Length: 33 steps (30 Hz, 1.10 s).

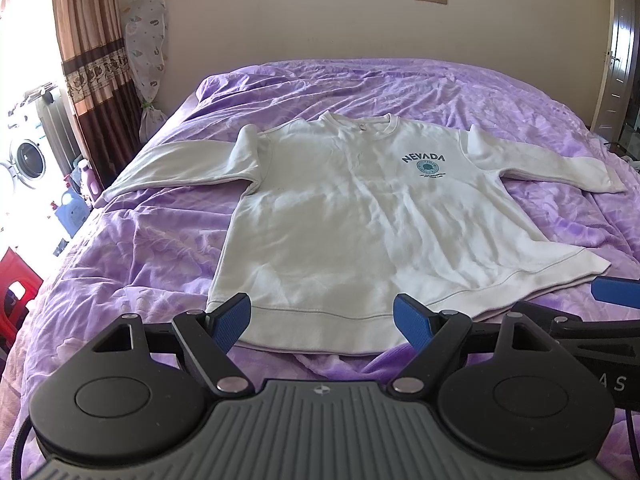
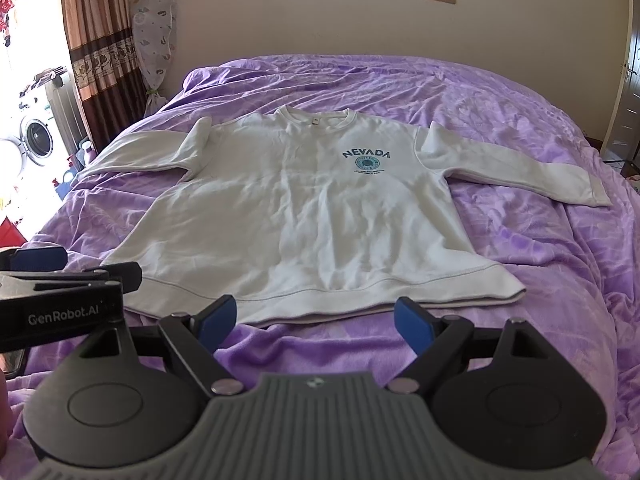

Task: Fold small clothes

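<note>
A white long-sleeved sweatshirt (image 1: 360, 216) (image 2: 312, 208) with a blue NEVADA print lies flat, front up, on the purple bedspread, both sleeves spread out to the sides. My left gripper (image 1: 322, 322) is open, hovering just in front of the hem near its left half. My right gripper (image 2: 316, 322) is open too, a little short of the hem's middle, over bare bedspread. Each gripper shows at the edge of the other's view: the right one (image 1: 612, 292) and the left one (image 2: 38, 258). Neither holds anything.
The purple bedspread (image 1: 500, 96) covers a wide bed against a beige wall. To the left are a brown curtain (image 1: 92, 40), a wrapped standing object (image 1: 146, 60), a washing machine (image 1: 24, 156), bottles on the floor and a red stool (image 1: 16, 280). A door (image 1: 620, 60) is at right.
</note>
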Motion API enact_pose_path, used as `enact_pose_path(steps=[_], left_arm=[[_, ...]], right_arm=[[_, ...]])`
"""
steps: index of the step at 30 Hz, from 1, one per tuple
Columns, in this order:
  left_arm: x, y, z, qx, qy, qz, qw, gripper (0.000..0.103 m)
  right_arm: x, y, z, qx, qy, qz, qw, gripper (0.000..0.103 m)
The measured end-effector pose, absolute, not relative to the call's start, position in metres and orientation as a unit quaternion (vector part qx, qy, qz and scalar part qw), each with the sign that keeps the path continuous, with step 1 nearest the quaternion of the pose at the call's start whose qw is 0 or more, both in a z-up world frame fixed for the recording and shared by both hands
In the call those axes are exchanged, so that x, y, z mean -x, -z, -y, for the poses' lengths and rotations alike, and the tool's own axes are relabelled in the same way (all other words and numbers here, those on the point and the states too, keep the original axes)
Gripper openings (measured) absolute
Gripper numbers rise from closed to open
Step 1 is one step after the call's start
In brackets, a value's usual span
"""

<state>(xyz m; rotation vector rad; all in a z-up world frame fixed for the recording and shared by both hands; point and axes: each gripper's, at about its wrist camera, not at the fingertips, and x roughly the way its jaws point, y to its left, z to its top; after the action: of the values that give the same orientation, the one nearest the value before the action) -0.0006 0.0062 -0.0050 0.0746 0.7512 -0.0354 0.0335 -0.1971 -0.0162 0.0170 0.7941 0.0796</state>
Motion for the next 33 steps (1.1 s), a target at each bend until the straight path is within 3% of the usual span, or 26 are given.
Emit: enact_pose_path(steps=[33], left_arm=[[0.008,0.011,-0.018,-0.037,0.015,-0.373,0.927,0.095]], right_arm=[[-0.034,0.019,0.197,-0.011,-0.038,-0.393,0.919,0.082]])
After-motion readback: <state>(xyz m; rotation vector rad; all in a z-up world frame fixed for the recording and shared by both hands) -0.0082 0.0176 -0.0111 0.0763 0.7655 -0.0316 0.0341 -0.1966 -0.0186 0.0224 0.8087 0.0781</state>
